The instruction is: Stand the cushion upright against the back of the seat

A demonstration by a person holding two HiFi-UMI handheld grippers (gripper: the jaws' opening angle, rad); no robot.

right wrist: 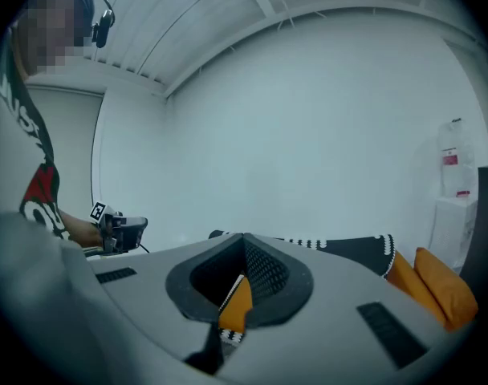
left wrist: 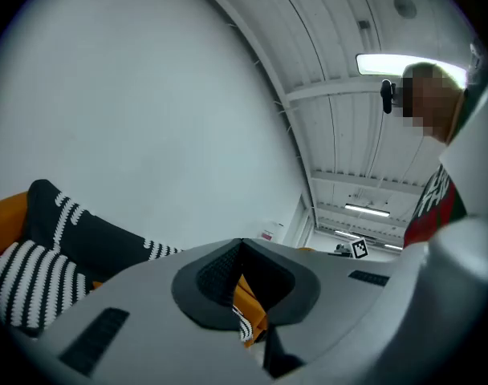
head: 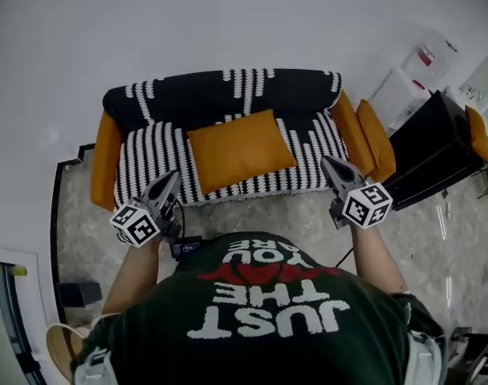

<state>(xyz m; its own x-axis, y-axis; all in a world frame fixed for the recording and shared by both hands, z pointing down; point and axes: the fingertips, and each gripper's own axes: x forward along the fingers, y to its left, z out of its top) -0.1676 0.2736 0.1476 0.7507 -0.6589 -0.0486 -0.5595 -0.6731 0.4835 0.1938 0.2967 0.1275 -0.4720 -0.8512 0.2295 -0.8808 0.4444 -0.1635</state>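
An orange cushion (head: 240, 148) lies flat on the seat of a small sofa (head: 220, 95) that has orange arms and a black-and-white striped throw. My left gripper (head: 173, 175) is shut and empty, hovering at the seat's front left edge, short of the cushion's left corner. My right gripper (head: 324, 160) is also shut and empty, over the seat's front right, apart from the cushion. In the left gripper view the closed gripper (left wrist: 242, 244) frames a sliver of orange cushion (left wrist: 249, 298). The right gripper (right wrist: 244, 237) shows the cushion (right wrist: 237, 303) the same way.
A black cabinet (head: 433, 155) stands right of the sofa, with white containers (head: 412, 79) behind it. A white wall runs behind the sofa. A dark box (head: 77, 293) and a tan round seat (head: 63, 347) sit on the marble floor at lower left.
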